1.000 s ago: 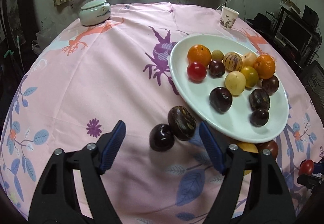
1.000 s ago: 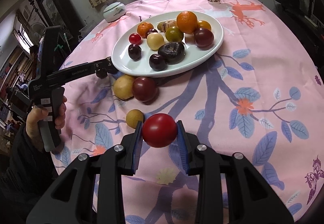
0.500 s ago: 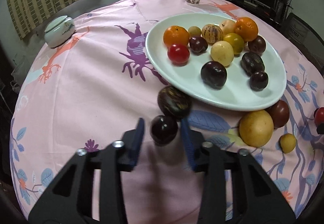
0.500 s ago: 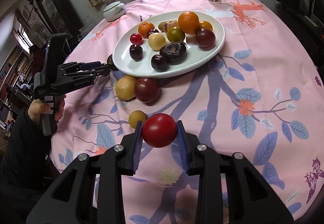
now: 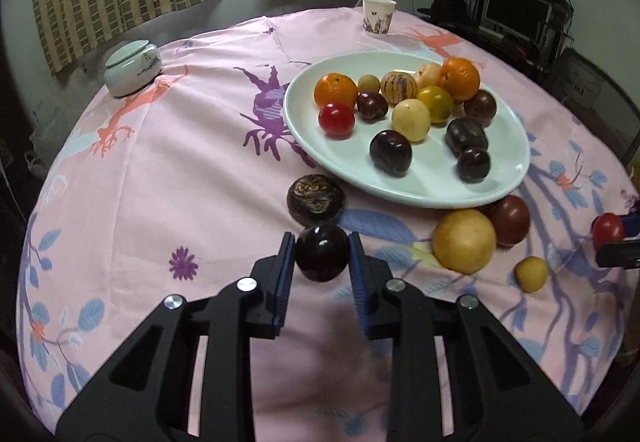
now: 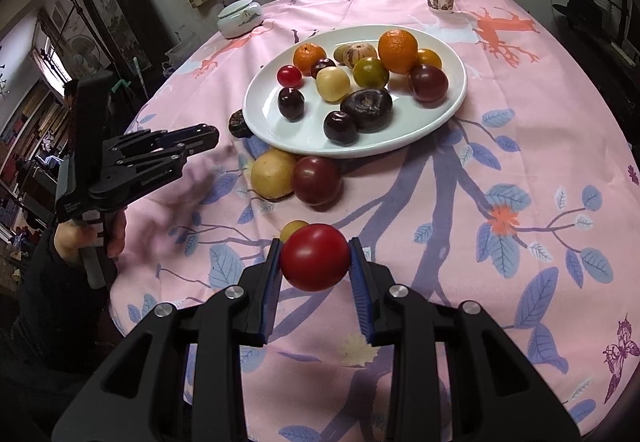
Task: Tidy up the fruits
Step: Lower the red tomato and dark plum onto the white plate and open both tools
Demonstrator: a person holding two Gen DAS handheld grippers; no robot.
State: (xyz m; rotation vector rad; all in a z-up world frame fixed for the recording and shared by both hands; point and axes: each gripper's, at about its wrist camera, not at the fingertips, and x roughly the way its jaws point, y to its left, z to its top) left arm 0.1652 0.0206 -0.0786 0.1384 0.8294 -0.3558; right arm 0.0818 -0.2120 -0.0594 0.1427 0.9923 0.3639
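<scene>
On the pink worktop (image 5: pixel 168 170) sits a big white plate (image 5: pixel 508 178) full of fruit. In the left wrist view, the left gripper (image 5: pixel 322 256) has its blue fingers (image 5: pixel 285 266) pressed on both sides of a dark plum (image 5: pixel 322 258). The fingers have just closed on it. The plum is held just in front of a round, dark brown fruit (image 5: pixel 316 199), which lies on the cloth right beside the near edge of the plate.

In the right wrist view, the right gripper (image 6: pixel 315 262) has its fingers (image 6: pixel 270 274) clamped on a red tomato (image 6: pixel 315 257). The tomato is up above the cloth, well in front of the plate (image 6: pixel 456 98). A small yellow fruit (image 6: pixel 292 229) peeks out just behind it. Nearer the plate, a big yellow fruit (image 6: pixel 272 174) and a dark red fruit (image 6: pixel 317 180) lie on the cloth, touching each other. The left gripper (image 6: pixel 208 136) shows at the left side of this view, with a hand (image 6: pixel 72 238) on its handle.

At the far side of the worktop stand a paper cup (image 5: pixel 378 16) and a small lidded jar (image 5: pixel 133 67).
</scene>
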